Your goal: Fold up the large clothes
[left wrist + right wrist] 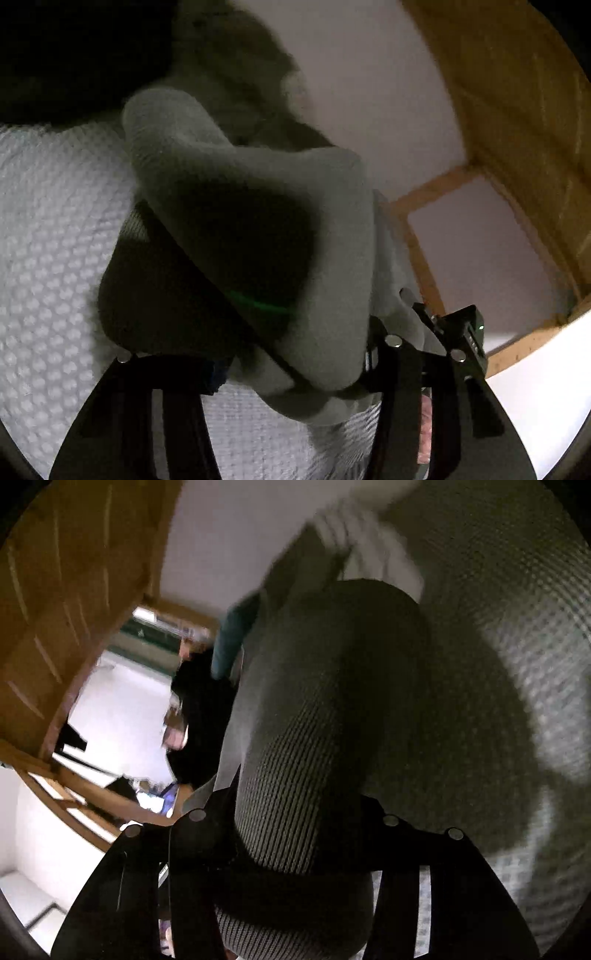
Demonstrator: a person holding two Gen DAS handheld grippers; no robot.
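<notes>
A grey knit garment (pixel 258 206) hangs bunched in front of the left wrist camera, above a white textured bedspread (pixel 55 229). My left gripper (pixel 291 369) is shut on a fold of the garment; its fingertips are hidden by cloth. In the right wrist view the same ribbed grey garment (pixel 321 720) fills the middle, draped between the fingers. My right gripper (pixel 295 853) is shut on the garment. The bedspread (pixel 517 590) shows to the right, with the garment's shadow on it.
A wooden door and frame (pixel 517 110) and a white wall (pixel 369 92) stand to the right in the left wrist view. In the right wrist view a wooden door (pixel 74 572), a person in black (pixel 199 709) and a teal cloth (pixel 232 638) are at left.
</notes>
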